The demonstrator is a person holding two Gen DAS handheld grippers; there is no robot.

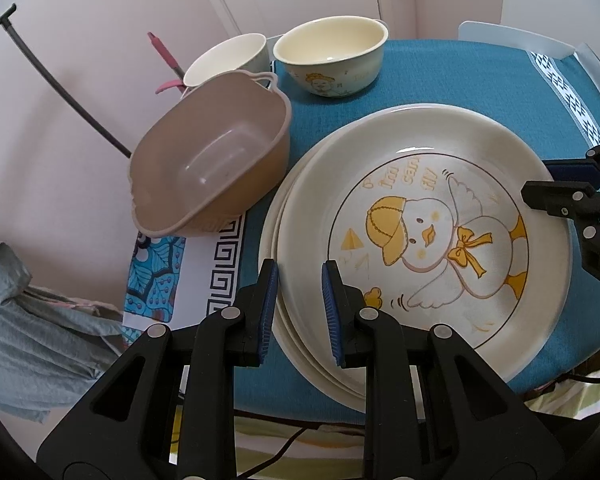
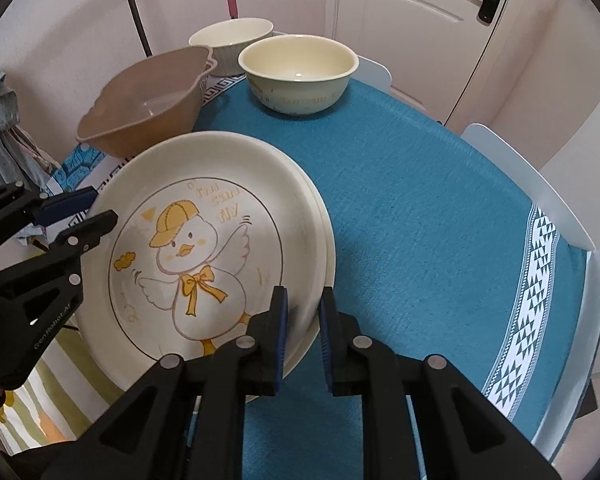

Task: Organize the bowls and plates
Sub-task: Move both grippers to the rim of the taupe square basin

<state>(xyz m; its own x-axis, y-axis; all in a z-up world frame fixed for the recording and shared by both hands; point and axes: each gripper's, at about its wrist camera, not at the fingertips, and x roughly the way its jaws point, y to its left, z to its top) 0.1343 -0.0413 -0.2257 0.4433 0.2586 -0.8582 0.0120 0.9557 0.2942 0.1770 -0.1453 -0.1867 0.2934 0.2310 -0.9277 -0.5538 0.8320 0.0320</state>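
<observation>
A stack of cream plates lies on the blue tablecloth; the top plate [image 1: 428,216] [image 2: 204,240] has a yellow duck drawing. My left gripper [image 1: 300,300] straddles the stack's near left rim, jaws slightly apart around the rim, not visibly clamping. My right gripper [image 2: 303,320] straddles the opposite rim the same way. Each gripper shows in the other's view, the right one [image 1: 556,184] and the left one [image 2: 96,208]. A cream duck bowl [image 1: 332,56] [image 2: 298,74] and a white bowl [image 1: 228,60] [image 2: 232,42] stand at the far side.
A brown plastic basin [image 1: 212,164] [image 2: 144,104] sits tilted at the table's left, next to the plates. White chair backs [image 2: 532,184] border the right edge. Grey cloth [image 1: 32,312] hangs at the left. A door [image 2: 412,20] is behind.
</observation>
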